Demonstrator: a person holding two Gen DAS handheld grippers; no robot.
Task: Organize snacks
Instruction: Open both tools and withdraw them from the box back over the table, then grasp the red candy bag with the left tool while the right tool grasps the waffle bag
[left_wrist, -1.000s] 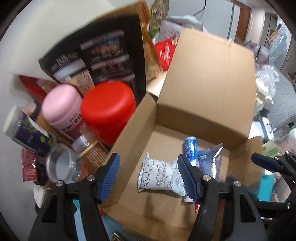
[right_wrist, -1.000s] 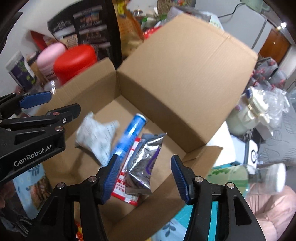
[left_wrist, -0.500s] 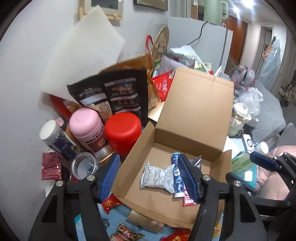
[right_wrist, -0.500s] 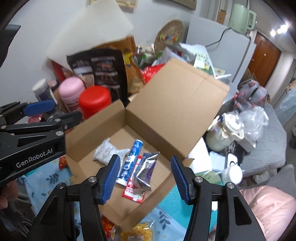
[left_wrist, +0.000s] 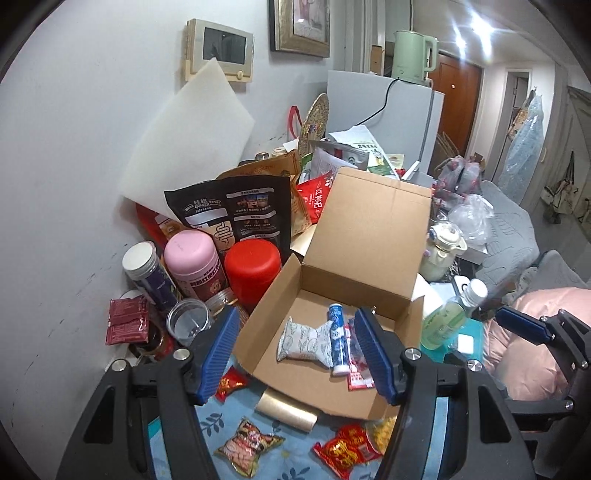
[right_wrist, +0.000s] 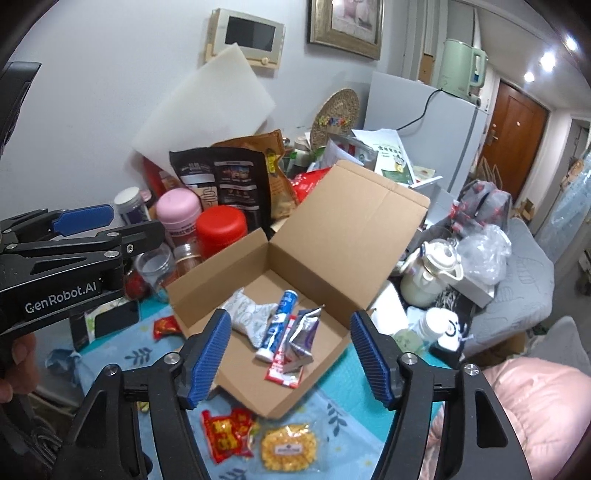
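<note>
An open cardboard box (left_wrist: 273, 306) (right_wrist: 221, 266) stands on a blue cloth. In it lie a white patterned packet (left_wrist: 303, 341) (right_wrist: 247, 314), a blue tube (left_wrist: 337, 336) (right_wrist: 279, 323), a silver pouch (right_wrist: 304, 334) and a red sachet (right_wrist: 282, 371). My left gripper (left_wrist: 295, 317) hangs open high above the box with nothing between its pads. My right gripper (right_wrist: 290, 315) is also above the box; its jaws are opening and hold nothing. In front of the box, a red packet (right_wrist: 225, 434), a yellow corn packet (right_wrist: 288, 446) and an orange snack packet (left_wrist: 247, 446) lie loose.
Left of the box stand a red jar (left_wrist: 253, 269), a pink jar (left_wrist: 194, 266) and a black bag (left_wrist: 232, 218) against the wall. A green bottle (left_wrist: 447, 317) and a teapot (right_wrist: 439, 269) crowd the right. Pink fabric (right_wrist: 524, 406) lies at the near right.
Both grippers have risen and drawn back from the box, so it looks smaller and loose packets on the cloth have come into view. The right jaws stand wider.
</note>
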